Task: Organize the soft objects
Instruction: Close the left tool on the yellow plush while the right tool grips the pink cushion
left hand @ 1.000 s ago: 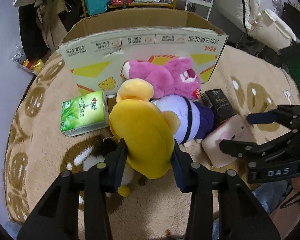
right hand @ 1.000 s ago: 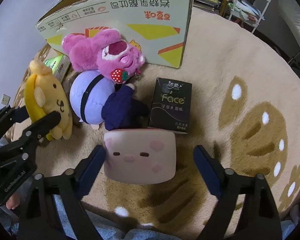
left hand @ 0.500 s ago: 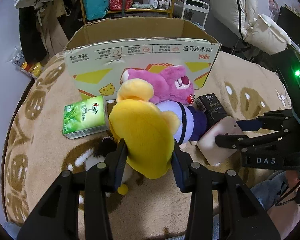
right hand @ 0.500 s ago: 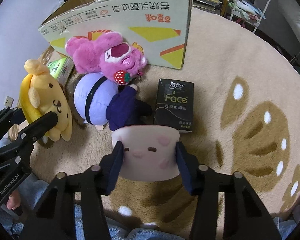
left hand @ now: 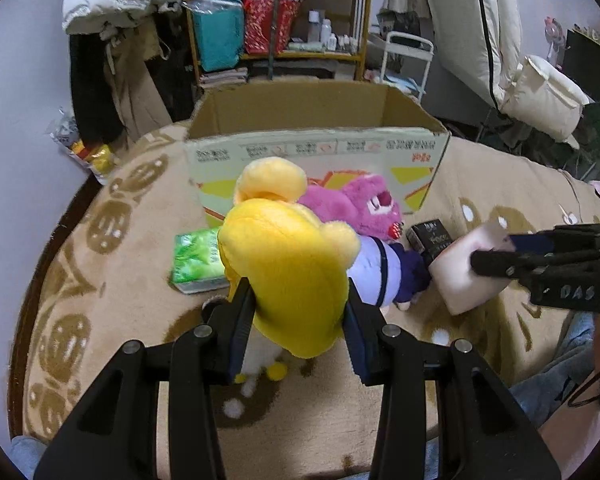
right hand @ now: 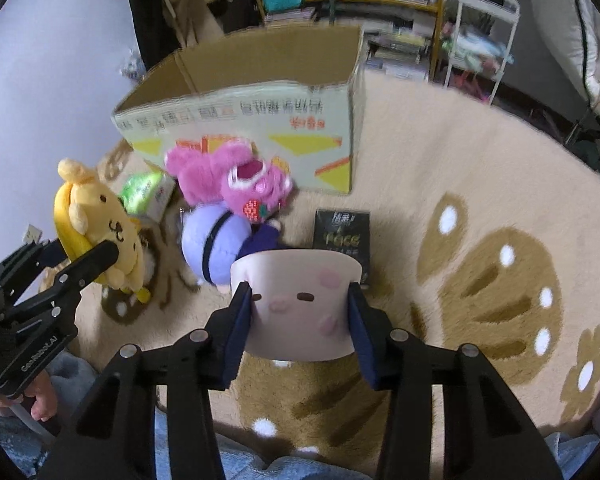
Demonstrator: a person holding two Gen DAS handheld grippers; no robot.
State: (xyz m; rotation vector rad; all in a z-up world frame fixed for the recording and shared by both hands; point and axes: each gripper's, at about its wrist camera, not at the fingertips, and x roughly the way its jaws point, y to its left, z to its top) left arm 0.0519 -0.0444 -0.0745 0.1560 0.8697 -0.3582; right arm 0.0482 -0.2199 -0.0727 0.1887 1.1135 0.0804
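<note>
Yellow plush dog point(left hand: 288, 264) is staying clamped in the left tool point(left hand: 298, 312). Right tool point(right hand: 300, 316) is closing on the pink cushion point(right hand: 296, 300), now lifting toward the cardboard box point(right hand: 260, 120) at 12 o'clock.

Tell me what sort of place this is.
Probably a lived-in bedroom or living room at home: a patterned beige rug on the floor, cluttered shelves behind the cardboard box, and hanging coats.

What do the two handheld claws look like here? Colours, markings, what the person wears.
Both are black skeletal two-finger frames with silver bolt heads and dark blue pads. The left claw carries white "GenRobot.AI" lettering on its side, seen from the right wrist view; the right claw shows "DAS" in the left wrist view, where a thin black cable hangs beside it. The person wears blue jeans.
</note>
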